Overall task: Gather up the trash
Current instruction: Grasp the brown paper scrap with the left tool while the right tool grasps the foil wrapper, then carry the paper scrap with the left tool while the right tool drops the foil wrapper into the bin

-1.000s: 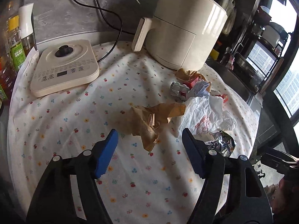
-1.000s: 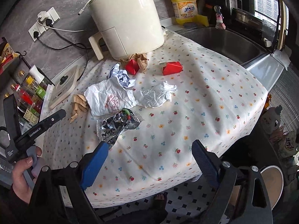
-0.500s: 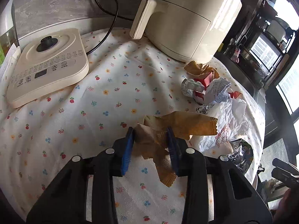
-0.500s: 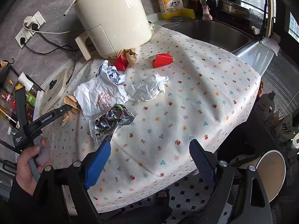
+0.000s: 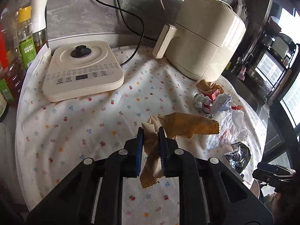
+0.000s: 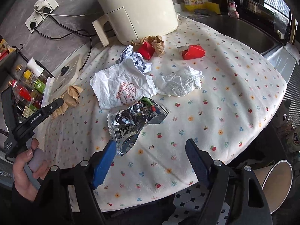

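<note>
Red cartons (image 6: 193,52), two; foil wrapper (image 6: 135,121), one

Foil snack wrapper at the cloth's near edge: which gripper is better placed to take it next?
Right. The right gripper, jaws closing with nothing between them, hangs just short of the foil snack wrapper. The left gripper is closing on the brown paper wrapper.

Crumpled brown paper wrapper (image 5: 180,125), lifted, beside white bag (image 5: 228,129), foil packet (image 5: 237,156)

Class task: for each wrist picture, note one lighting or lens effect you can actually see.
Left wrist view: window light glares off the air fryer; fisheye bends the counter edge. Right wrist view: the foil wrapper glints, soft shadows cross the tablecloth, corners go black.
</note>
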`<state>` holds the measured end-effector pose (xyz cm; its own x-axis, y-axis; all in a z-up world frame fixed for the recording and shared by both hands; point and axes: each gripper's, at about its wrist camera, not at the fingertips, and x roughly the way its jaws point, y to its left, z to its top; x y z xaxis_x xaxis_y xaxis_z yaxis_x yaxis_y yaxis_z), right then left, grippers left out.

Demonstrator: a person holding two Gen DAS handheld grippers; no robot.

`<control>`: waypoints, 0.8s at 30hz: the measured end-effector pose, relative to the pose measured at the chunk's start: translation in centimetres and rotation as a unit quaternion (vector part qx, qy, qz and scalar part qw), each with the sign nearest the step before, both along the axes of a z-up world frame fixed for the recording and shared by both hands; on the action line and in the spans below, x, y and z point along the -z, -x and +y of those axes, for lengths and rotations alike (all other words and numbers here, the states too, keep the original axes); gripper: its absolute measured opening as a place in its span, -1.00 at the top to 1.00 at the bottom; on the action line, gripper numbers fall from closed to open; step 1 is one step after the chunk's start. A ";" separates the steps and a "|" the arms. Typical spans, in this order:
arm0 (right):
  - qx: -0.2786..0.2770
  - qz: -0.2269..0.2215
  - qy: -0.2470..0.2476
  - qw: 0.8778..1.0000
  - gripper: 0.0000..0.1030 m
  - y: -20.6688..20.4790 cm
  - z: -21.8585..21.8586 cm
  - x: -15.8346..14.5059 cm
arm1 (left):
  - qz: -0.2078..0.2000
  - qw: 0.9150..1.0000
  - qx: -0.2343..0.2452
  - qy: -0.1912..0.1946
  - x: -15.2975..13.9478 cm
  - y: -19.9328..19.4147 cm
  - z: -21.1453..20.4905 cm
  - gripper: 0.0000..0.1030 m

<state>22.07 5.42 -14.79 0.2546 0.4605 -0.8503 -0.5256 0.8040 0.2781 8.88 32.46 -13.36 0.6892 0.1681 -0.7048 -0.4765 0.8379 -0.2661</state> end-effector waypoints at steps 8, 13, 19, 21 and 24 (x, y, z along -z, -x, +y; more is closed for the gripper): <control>-0.045 0.046 -0.009 0.998 0.79 -0.6 2.0 2.8 | 0.002 0.999 -0.041 0.007 -0.2 4.1 -0.2 0.69; -0.064 0.032 -0.023 0.997 0.97 0.1 0.2 1.3 | 0.001 0.999 -0.044 0.007 -0.7 4.6 -1.9 0.69; -0.041 0.023 -0.039 0.998 0.97 -0.2 -4.5 -0.3 | -0.009 1.000 -0.014 0.002 -2.0 2.8 -5.8 0.69; -0.026 0.020 -0.043 0.999 0.97 -0.6 -6.5 -0.8 | -0.012 1.000 0.000 0.000 -2.4 2.0 -7.2 0.68; 0.000 0.014 -0.046 0.999 0.97 -1.2 -9.7 -1.5 | -0.015 1.000 0.023 0.000 -2.8 0.5 -9.6 0.68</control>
<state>23.26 -4.29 -13.29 0.2317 0.5369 -0.8112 -0.5160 0.7747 0.3654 8.39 22.81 -10.54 0.7169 0.1356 -0.6838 -0.4289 0.8591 -0.2793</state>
